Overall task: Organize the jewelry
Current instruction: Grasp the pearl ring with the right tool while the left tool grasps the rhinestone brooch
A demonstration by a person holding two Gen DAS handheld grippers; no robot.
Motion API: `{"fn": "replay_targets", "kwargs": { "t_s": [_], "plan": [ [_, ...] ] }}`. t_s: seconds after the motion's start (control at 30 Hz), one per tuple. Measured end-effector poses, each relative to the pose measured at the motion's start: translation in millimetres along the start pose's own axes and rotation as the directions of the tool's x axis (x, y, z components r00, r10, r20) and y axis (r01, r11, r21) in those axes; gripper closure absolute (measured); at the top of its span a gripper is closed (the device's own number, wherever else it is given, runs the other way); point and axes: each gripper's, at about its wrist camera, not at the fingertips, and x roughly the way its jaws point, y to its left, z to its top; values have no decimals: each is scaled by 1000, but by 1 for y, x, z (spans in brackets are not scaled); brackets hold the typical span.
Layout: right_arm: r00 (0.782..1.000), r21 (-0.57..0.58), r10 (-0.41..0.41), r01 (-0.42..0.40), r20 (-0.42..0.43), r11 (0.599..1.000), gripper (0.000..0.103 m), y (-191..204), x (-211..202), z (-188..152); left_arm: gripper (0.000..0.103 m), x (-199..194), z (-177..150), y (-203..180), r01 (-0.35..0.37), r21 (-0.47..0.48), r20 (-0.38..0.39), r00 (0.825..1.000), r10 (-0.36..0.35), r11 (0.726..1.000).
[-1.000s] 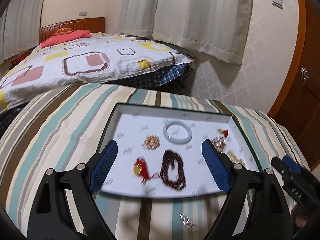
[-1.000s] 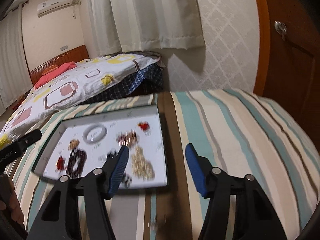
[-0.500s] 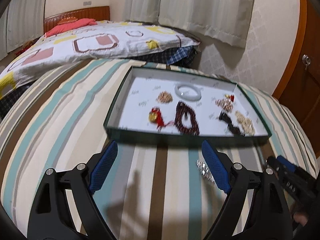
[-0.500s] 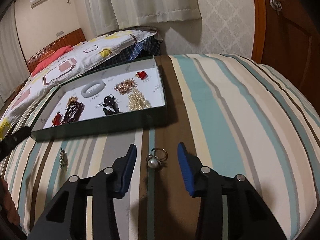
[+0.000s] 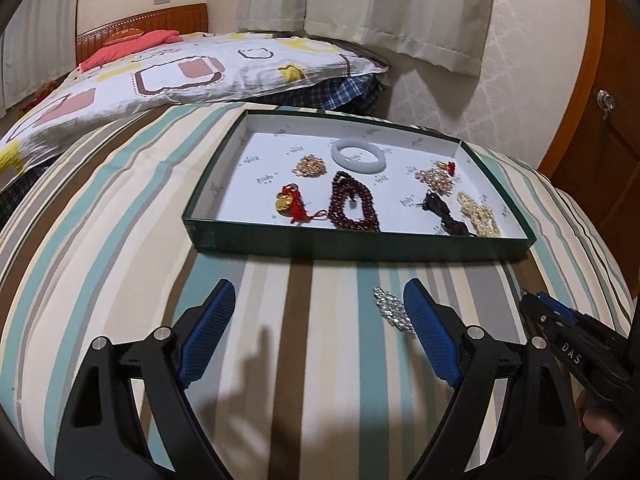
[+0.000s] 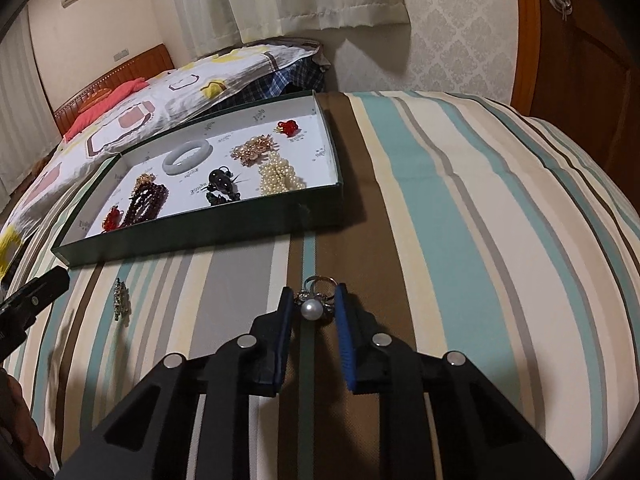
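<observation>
Eight pieces fill the green tray [image 5: 352, 246]; two lie outside. Only the right wrist view shows the pearl ring [image 6: 314, 307], flanked by the narrowed right gripper [image 6: 310, 300], contact unclear; the left gripper [image 5: 320, 300] gapes beside a rhinestone brooch [image 5: 392, 309].

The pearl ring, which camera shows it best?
The right wrist view: the pearl ring lies on the striped cloth, close up between the right gripper fingers. The left wrist view does not show it.

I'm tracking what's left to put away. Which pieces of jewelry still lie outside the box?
Two: the pearl ring, between the right hand-held gripper's fingers, and the sparkly silver piece by the left hand-held gripper. Both lie on the striped cloth; everything else is inside the green box.
</observation>
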Motion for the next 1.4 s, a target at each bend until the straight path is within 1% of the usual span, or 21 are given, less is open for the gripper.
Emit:
{"fn": "replay_targets", "kwargs": {
  "t_s": [0.2, 0.3, 0.4, 0.47, 0.5, 0.57, 0.67, 0.9, 0.97, 1.03, 1.1, 1.13, 1.17, 1.23, 1.3, 1.4],
  "plan": [
    [1000, 1, 6, -6, 15, 1000, 81, -2, -6, -1, 21, 8, -2, -15, 19, 23, -23, 1000, -19, 1000],
    [1000, 3, 11, -11, 22, 1000, 81, -3, -7, -1, 27, 17, -4, -23, 30, 35, -54, 998, -29, 999],
    [1000, 8, 21, -21, 23, 1000, 81, -4, -7, -1, 28, 29, -5, -29, 31, 43, -83, 996, -27, 999],
    [999, 9, 26, -26, 24, 1000, 81, -5, -7, -1, 34, 36, -7, -30, 26, 57, -103, 994, -20, 998],
    [999, 9, 27, -27, 25, 1000, 81, -5, -7, -1, 40, 38, -8, -29, 26, 59, -117, 993, -19, 998],
    [999, 9, 30, -30, 27, 1000, 81, -5, -8, 0, 41, 37, -10, -28, 24, 69, -110, 994, -16, 997],
    [999, 8, 33, -33, 28, 999, 81, -3, -8, -1, 47, 34, -13, -23, 28, 76, -113, 993, -20, 997],
    [999, 2, 33, -33, 27, 999, 81, -2, -7, -1, 48, 35, -10, -20, 45, 75, -106, 994, -37, 996],
    [999, 2, 32, -32, 27, 999, 81, -2, -7, -1, 50, 36, -9, -21, 56, 80, -108, 993, -48, 995],
    [999, 2, 32, -32, 24, 999, 81, -1, -6, -1, 58, 37, -8, -22, 68, 85, -110, 992, -59, 994],
    [999, 1, 34, -34, 23, 999, 81, -1, -7, -2, 64, 37, -8, -22, 82, 89, -111, 991, -71, 993],
    [999, -1, 34, -34, 24, 999, 81, -1, -7, -2, 70, 37, -8, -23, 89, 92, -113, 990, -79, 992],
    [999, -3, 35, -35, 23, 999, 81, 0, -7, -2, 73, 38, -7, -24, 92, 95, -114, 990, -81, 991],
    [999, -4, 36, -36, 23, 999, 81, 0, -8, -3, 83, 38, -8, -25, 101, 101, -117, 989, -89, 990],
    [999, -6, 37, -37, 23, 999, 81, 1, -8, -3, 90, 38, -8, -25, 121, 103, -120, 987, -109, 987],
    [999, -9, 38, -38, 28, 999, 81, 1, -8, -2, 90, 38, -9, -25, 129, 102, -118, 986, -116, 986]
  ]
}}
